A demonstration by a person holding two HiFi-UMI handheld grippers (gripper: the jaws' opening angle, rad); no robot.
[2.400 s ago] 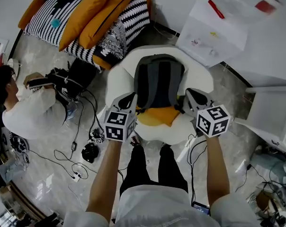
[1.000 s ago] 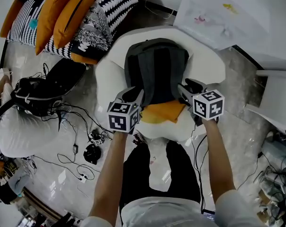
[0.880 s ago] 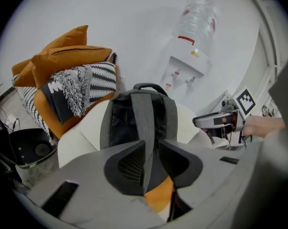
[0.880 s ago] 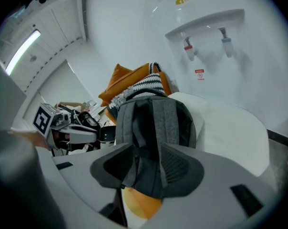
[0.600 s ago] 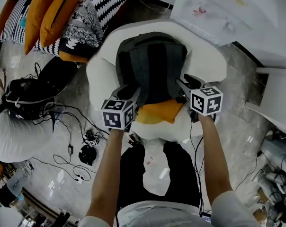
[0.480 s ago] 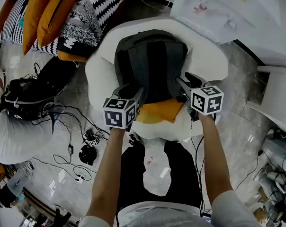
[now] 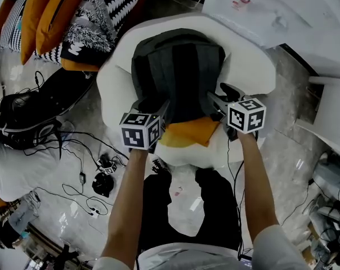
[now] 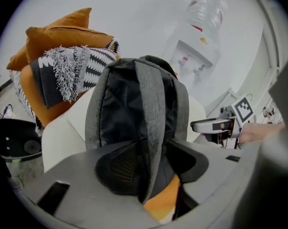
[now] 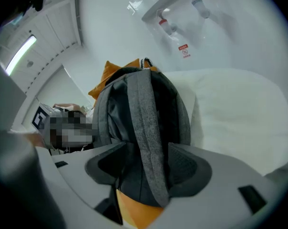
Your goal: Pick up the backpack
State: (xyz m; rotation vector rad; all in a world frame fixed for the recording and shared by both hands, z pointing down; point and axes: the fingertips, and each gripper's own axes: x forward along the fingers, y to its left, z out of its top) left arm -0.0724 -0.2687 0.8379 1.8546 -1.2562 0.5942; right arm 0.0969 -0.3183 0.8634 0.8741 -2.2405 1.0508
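The rounded white upholstered armchair [image 7: 246,66] spread beyond and beneath both pairs of jaws. The dark grey fabric backpack [image 7: 178,72] leaned on its backrest straight ahead of them, apparently unlifted, its base on the flat orange seat cushion [image 7: 187,133] just under the jaws. Its long axis ran up and away from the jaws, top farthest, strap side facing them. The left gripper [image 7: 154,106] and right gripper [image 7: 222,96] had just been opening and stood released, the left grey webbing strap [image 8: 151,128] and right grey webbing strap [image 9: 146,137] loose between them, so clamping and lifting seemed left.
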